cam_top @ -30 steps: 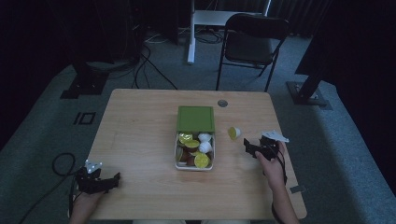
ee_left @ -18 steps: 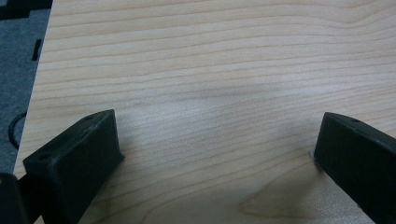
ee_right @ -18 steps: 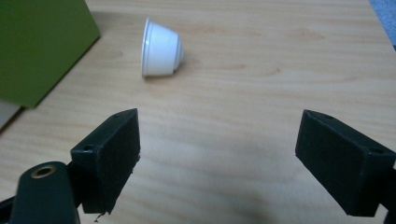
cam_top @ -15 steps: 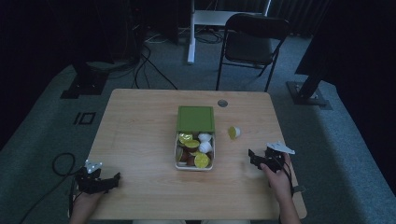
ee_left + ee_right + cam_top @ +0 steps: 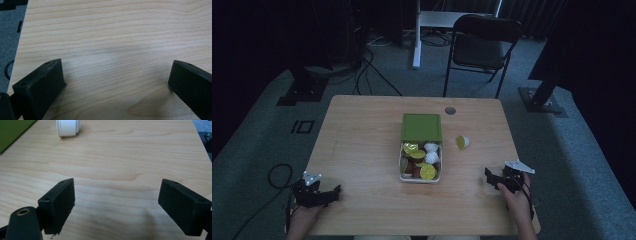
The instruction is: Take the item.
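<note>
While both grippers are resting wide open and empty, the right gripper (image 5: 492, 177) is sitting near the capsule (image 5: 462, 142).

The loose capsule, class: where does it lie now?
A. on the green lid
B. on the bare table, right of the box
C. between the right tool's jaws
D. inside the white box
B: the loose capsule lies on the table, apart from the box and beyond the open right tool.

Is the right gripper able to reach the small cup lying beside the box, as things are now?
Probably yes. The right gripper is open and empty, and bare table lies between it and the small cup, which lies apart from the box with nothing on it.
</note>
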Demonstrator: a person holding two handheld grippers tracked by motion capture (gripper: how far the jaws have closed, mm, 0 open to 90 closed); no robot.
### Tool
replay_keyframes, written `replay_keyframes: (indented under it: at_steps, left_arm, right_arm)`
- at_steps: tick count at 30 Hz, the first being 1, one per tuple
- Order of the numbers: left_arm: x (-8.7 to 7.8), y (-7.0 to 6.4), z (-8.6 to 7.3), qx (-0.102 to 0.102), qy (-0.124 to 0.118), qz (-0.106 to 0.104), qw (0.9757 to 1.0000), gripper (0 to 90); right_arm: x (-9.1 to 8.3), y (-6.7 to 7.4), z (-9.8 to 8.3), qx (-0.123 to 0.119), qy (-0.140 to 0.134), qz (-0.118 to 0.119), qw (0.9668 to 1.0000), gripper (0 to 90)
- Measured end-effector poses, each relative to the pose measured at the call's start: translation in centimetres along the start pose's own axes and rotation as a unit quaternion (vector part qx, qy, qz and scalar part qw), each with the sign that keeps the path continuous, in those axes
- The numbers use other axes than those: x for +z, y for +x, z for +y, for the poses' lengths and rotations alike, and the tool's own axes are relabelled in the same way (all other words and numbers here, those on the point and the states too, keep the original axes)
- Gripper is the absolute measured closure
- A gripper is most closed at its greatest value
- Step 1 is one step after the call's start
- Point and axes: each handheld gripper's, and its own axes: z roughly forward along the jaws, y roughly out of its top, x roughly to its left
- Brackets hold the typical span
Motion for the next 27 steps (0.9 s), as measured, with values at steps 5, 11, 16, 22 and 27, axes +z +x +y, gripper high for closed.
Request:
replay_keyframes:
  at_steps: [5,11,16,22,27]
  left_arm:
    - [0.0,0.0,0.0,0.000,0.000,0.000,1.0000,0.5]
    - [0.0,0.0,0.0,0.000,0.000,0.000,1.0000,0.5]
    - [0.0,0.0,0.0,0.000,0.000,0.000,1.0000,0.5]
    - [0.0,0.0,0.0,0.000,0.000,0.000,1.0000,0.5]
    - [0.0,0.0,0.0,0.000,0.000,0.000,1.0000,0.5]
  right_arm:
    - [-0.4,-0.3,-0.6,-0.003,0.005,-0.002,1.0000,13.5]
    - [-0.8,-0.6,-1.3,-0.009,0.015,-0.004,0.9998,13.3]
    - [-1.3,-0.7,-1.7,-0.018,0.021,-0.005,0.9996,13.2]
    - [-1.8,-0.7,-2.1,-0.029,0.031,-0.004,0.9991,13.2]
    - [-2.0,-0.7,-2.3,-0.032,0.034,0.006,0.9989,13.2]
